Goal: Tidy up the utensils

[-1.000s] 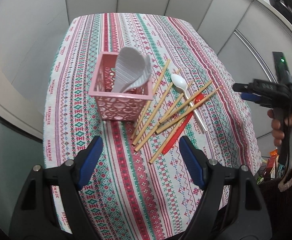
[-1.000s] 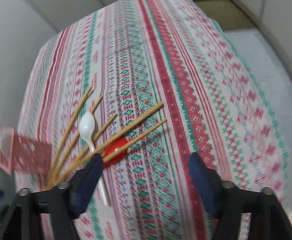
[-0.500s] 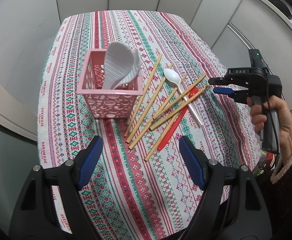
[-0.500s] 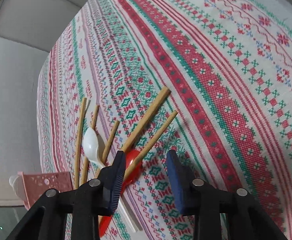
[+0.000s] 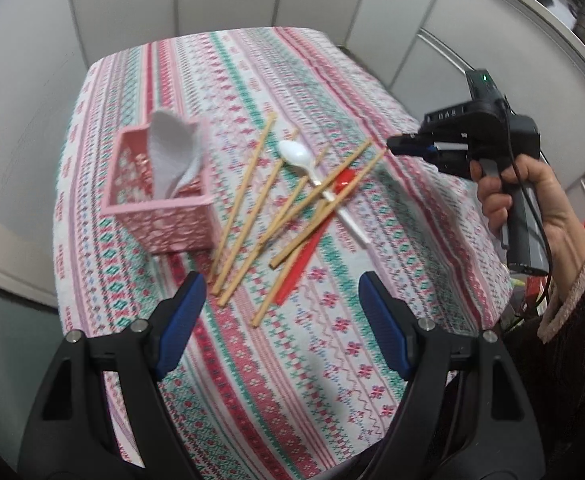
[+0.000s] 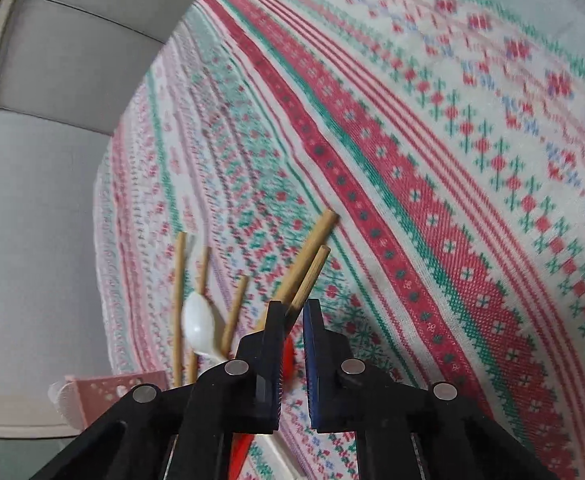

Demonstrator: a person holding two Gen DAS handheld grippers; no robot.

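At the left of the patterned tablecloth point(image 5: 252, 360) a pink basket point(image 5: 160, 204) is seen, with pale grey scoops point(image 5: 172, 152) already stood in it. Just beside its right side the wooden chopsticks point(image 5: 248, 196) are fanned out, crossed over a white spoon point(image 5: 298, 156) and a red spoon point(image 5: 344, 180). The left gripper point(image 5: 280, 324) is held spread above the near ends of the sticks, with nothing between its jaws. Further right, the right gripper point(image 6: 294, 312) is carried by a hand point(image 5: 528, 192) to the far tips of two chopsticks point(image 6: 312, 252); its jaws have just been closing and are nearly pressed together, with one stick apparently caught between the pads, though contact cannot be confirmed. For a clean pickup, only one or two sticks should be pinched near the end, then lifted gently so the crossed spoons are not dragged, and carried upright to the basket.
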